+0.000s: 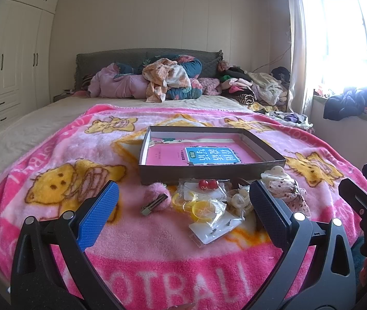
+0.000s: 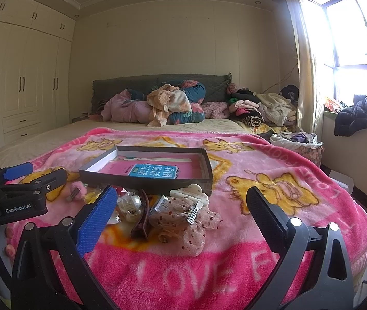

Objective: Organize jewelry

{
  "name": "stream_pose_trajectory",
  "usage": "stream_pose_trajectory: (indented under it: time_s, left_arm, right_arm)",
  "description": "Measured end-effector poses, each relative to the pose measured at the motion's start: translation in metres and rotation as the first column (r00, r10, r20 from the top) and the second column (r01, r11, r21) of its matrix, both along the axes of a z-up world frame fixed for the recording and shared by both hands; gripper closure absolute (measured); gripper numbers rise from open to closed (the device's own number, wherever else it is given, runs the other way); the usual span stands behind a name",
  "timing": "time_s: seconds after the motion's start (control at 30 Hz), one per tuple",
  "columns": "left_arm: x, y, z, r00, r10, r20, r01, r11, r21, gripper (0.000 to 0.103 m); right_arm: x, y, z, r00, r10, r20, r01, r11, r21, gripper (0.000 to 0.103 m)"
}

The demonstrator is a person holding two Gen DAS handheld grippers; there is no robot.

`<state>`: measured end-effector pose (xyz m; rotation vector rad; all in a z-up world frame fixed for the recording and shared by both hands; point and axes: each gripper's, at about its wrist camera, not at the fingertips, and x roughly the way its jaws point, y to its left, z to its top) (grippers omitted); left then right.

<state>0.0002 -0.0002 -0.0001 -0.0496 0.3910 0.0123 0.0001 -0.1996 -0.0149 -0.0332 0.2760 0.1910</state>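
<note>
A shallow dark cardboard box [image 1: 209, 171] [image 2: 147, 182] with a pink book inside lies on the pink blanket. In front of it sits a loose pile: a pink fluffy hair clip [image 1: 156, 200], a bag of red cherry earrings [image 1: 208, 184], yellow hoops in plastic [image 1: 201, 208], cream claw clips [image 1: 240, 200] [image 2: 189, 193], a dotted mesh bow [image 2: 188, 222] [image 1: 290, 196] and a brown clip [image 2: 142, 218]. My left gripper [image 1: 183, 214] is open and empty just short of the pile. My right gripper [image 2: 180, 218] is open and empty around the bow's near side.
The pink bear blanket [image 1: 157, 271] covers the bed's near end. Bedding and clothes [image 1: 168, 82] are heaped at the headboard. A wardrobe [image 1: 7, 64] stands left. The window ledge [image 2: 359, 118] with dark clothes is on the right. The left gripper's body shows in the right wrist view [image 2: 15, 196].
</note>
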Motion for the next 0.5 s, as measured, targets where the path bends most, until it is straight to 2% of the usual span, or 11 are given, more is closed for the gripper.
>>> stream_pose_trajectory:
  time_s: [0.5]
  left_arm:
    - [0.0002, 0.0004, -0.0002, 1.000, -0.001, -0.002, 0.001, 1.000, 0.002, 0.011]
  right_arm:
    - [0.0006, 0.0006, 0.0020, 1.000, 0.001, -0.001, -0.001, 1.000, 0.001, 0.006]
